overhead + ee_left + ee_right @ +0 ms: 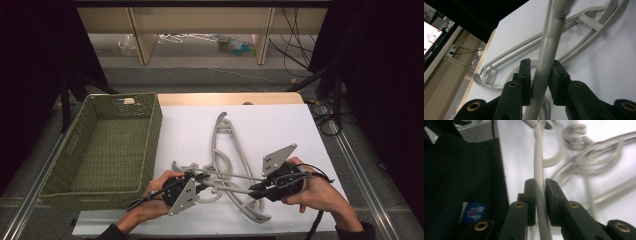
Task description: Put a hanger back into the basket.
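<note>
Several grey plastic hangers point(226, 146) lie tangled on the white table top point(280, 125). My left gripper point(204, 184) is at the front left of the pile. In the left gripper view it point(541, 65) is shut on a thick grey hanger bar point(549, 42), with both pads pressed against it. My right gripper point(255, 190) faces it from the front right. In the right gripper view it point(540, 182) is shut on a thin pale hanger rod point(538, 157). Thin bars point(235, 176) run between the two grippers; I cannot tell whether both hold the same hanger.
A green woven basket point(150, 125) stands at the left of the table, beside the pile. Shelving and loose cables are on the floor behind the table. The table's front edge is just under both hands.
</note>
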`<state>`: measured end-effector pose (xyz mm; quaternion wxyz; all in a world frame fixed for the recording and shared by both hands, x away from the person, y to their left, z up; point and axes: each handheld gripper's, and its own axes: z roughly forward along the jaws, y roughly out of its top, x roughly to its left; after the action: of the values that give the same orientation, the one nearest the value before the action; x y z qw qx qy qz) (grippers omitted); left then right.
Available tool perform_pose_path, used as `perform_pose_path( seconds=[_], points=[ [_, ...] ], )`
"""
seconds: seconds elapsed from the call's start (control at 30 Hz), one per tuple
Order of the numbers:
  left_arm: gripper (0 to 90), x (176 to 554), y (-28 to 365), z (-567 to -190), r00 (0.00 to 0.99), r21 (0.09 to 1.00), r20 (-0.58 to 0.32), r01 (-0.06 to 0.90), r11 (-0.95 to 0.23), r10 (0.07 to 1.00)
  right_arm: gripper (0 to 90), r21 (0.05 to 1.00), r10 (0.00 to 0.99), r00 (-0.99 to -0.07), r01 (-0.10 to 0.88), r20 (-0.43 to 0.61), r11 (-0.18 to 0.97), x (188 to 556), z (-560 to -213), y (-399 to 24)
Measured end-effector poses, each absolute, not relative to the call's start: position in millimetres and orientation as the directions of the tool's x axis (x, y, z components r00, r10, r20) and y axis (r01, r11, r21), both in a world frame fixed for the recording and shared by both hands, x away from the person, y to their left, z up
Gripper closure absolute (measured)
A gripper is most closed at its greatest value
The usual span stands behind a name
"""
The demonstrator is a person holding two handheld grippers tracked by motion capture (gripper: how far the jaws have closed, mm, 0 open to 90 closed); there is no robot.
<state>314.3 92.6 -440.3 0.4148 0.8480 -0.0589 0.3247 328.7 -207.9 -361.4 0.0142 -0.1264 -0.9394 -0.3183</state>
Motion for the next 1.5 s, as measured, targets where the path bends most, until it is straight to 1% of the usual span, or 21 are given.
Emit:
perform_pose_path(
  seconds=[0.07, 0.1, 0.23, 0.27, 0.37, 0.4, 0.47, 0.53, 0.6, 0.73, 0.87, 0.93, 1.07, 1.1, 1.13, 1.23, 1.33, 1.37, 1.4, 1.47, 1.5],
  points=[
    [74.9, 313.5, 93.0, -433.7, 0.775, 0.649, 0.612, -0.380, -0.660, 0.155, 78.3, 0.603, 0.232, -0.967, 0.245, 0.101, 0.759, 330.6, -360.7, -210.1],
    [76.7, 311.3, 92.3, -427.8, 0.774, 0.623, 0.621, -0.389, -0.678, 0.126, 74.9, 0.618, 0.250, -0.964, 0.248, 0.085, 0.746, 333.5, -358.7, -214.9],
    [78.5, 307.8, 88.7, -424.1, 0.793, 0.648, 0.593, -0.365, -0.669, 0.142, 71.5, 0.638, 0.265, -0.961, 0.250, 0.074, 0.729, 334.9, -354.1, -219.0],
    [78.7, 307.0, 87.6, -421.8, 0.815, 0.685, 0.552, -0.324, -0.653, 0.175, 62.6, 0.662, 0.304, -0.951, 0.258, 0.048, 0.704, 336.0, -350.1, -220.7],
    [79.1, 307.8, 89.8, -414.8, 0.840, 0.712, 0.494, -0.245, -0.658, 0.223, 53.8, 0.684, 0.379, -0.925, 0.294, 0.028, 0.668, 338.8, -345.1, -224.5],
    [79.1, 308.6, 90.5, -413.5, 0.843, 0.716, 0.484, -0.227, -0.660, 0.235, 49.0, 0.703, 0.411, -0.911, 0.303, 0.017, 0.643, 339.7, -342.5, -226.2],
    [79.1, 311.4, 93.8, -411.0, 0.858, 0.738, 0.430, -0.155, -0.657, 0.281, 43.0, 0.734, 0.476, -0.879, 0.319, -0.007, 0.599, 340.5, -336.9, -228.0],
    [79.1, 312.5, 97.0, -409.2, 0.865, 0.756, 0.389, -0.104, -0.646, 0.316, 39.4, 0.767, 0.517, -0.856, 0.316, -0.024, 0.559, 340.2, -331.2, -228.7],
    [79.1, 313.3, 98.9, -407.0, 0.868, 0.764, 0.366, -0.075, -0.641, 0.335, 38.3, 0.783, 0.527, -0.849, 0.309, -0.029, 0.541, 339.4, -327.9, -228.9],
    [79.1, 314.5, 109.1, -394.8, 0.874, 0.812, 0.222, 0.080, -0.578, 0.433, 35.3, 0.833, 0.562, -0.825, 0.270, -0.059, 0.483, 331.3, -316.9, -225.8],
    [79.1, 316.9, 122.6, -387.5, 0.860, 0.843, 0.152, 0.145, -0.519, 0.487, 31.9, 0.857, 0.550, -0.834, 0.246, -0.051, 0.454, 321.2, -315.6, -218.8],
    [79.1, 318.7, 130.3, -385.3, 0.844, 0.856, 0.105, 0.193, -0.480, 0.526, 31.2, 0.853, 0.542, -0.839, 0.244, -0.053, 0.461, 316.6, -320.6, -216.3],
    [79.1, 321.9, 139.5, -382.6, 0.833, 0.870, 0.060, 0.227, -0.438, 0.550, 30.3, 0.842, 0.553, -0.833, 0.285, -0.019, 0.458, 308.8, -345.2, -214.3],
    [79.1, 323.2, 144.5, -379.8, 0.819, 0.880, -0.002, 0.274, -0.388, 0.573, 29.9, 0.826, 0.563, -0.826, 0.308, -0.014, 0.472, 308.5, -356.3, -214.0],
    [79.1, 324.0, 146.8, -377.9, 0.817, 0.880, -0.007, 0.278, -0.384, 0.577, 29.4, 0.813, 0.573, -0.819, 0.322, -0.018, 0.486, 309.0, -365.1, -214.0],
    [79.1, 325.7, 154.7, -371.4, 0.803, 0.889, -0.079, 0.325, -0.322, 0.591, 28.5, 0.787, 0.583, -0.812, 0.367, 0.010, 0.496, 311.8, -385.5, -215.3],
    [79.2, 326.5, 160.5, -365.4, 0.799, 0.895, -0.112, 0.340, -0.289, 0.591, 28.4, 0.776, 0.584, -0.811, 0.379, 0.016, 0.505, 313.2, -393.0, -216.0],
    [79.1, 326.9, 166.5, -357.7, 0.784, 0.897, -0.173, 0.376, -0.233, 0.596, 28.4, 0.769, 0.581, -0.814, 0.377, 0.010, 0.516, 314.2, -396.7, -216.4],
    [79.1, 327.0, 169.1, -352.9, 0.778, 0.896, -0.196, 0.389, -0.213, 0.597, 28.4, 0.773, 0.588, -0.809, 0.374, 0.001, 0.513, 314.1, -397.5, -216.6],
    [79.2, 327.5, 171.8, -347.5, 0.776, 0.897, -0.201, 0.391, -0.206, 0.598, 28.4, 0.768, 0.590, -0.807, 0.386, 0.014, 0.510, 313.9, -397.8, -217.0],
    [79.1, 327.8, 176.8, -334.6, 0.769, 0.897, -0.217, 0.400, -0.188, 0.602, 28.1, 0.765, 0.588, -0.809, 0.393, 0.023, 0.511, 313.7, -399.4, -216.9]
  ],
)
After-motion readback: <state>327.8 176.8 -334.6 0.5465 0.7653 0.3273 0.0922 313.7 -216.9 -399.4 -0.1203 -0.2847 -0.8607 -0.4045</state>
